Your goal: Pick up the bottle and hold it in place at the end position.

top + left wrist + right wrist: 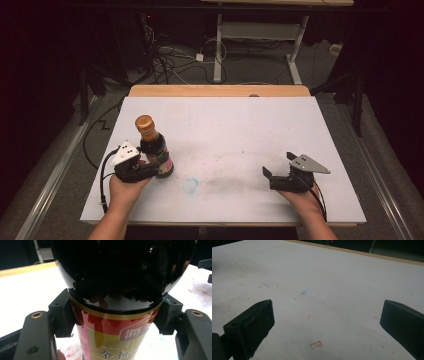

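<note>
Dark glass bottle (154,148) with gold cap, upright on white surface (240,130) at left, cap upward. Left tool (113,315) pinching labelled body; right tool (327,322) spread wide, well apart.

The left gripper (150,167) was a black block topped by a pale grey three-cornered plate with small dark holes, and a black cable looped from its rear; in the left gripper view its black arms carried brass-ringed screw holes ahead of squared black pads (61,315). The right gripper (280,167) was likewise black, with its own grey three-cornered plate and a thin black cable trailing back along the wrist, and in the right gripper view its fingers (252,326) were matte, blocky and slightly bevelled. Both forearms came in bare, without sleeves.
</note>
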A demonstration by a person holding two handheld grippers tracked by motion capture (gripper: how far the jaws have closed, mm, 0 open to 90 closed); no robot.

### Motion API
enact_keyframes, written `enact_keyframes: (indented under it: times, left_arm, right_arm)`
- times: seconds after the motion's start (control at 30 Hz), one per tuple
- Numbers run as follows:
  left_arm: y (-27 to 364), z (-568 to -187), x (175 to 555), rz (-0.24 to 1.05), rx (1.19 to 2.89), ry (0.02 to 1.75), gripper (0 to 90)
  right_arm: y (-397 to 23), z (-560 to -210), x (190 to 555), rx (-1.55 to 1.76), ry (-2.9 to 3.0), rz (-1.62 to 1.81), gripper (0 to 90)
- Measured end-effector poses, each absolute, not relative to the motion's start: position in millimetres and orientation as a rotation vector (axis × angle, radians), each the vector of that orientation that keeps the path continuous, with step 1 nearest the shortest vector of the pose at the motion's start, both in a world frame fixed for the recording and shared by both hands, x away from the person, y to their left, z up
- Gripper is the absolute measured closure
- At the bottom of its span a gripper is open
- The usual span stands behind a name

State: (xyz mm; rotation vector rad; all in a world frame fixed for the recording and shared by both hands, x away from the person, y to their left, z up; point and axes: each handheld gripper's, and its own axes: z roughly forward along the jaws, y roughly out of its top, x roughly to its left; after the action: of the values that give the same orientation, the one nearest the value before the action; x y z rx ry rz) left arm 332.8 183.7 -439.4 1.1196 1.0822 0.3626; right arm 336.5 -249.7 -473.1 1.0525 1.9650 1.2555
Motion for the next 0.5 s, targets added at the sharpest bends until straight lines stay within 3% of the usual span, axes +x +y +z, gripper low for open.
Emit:
enact_keyframes:
  times: [0.5]
  left_arm:
    - [145,-430,358,0.324,1.151,1.041,29.0]
  right_arm:
    - [-253,-472,336,1.058,1.959,1.262,0.2]
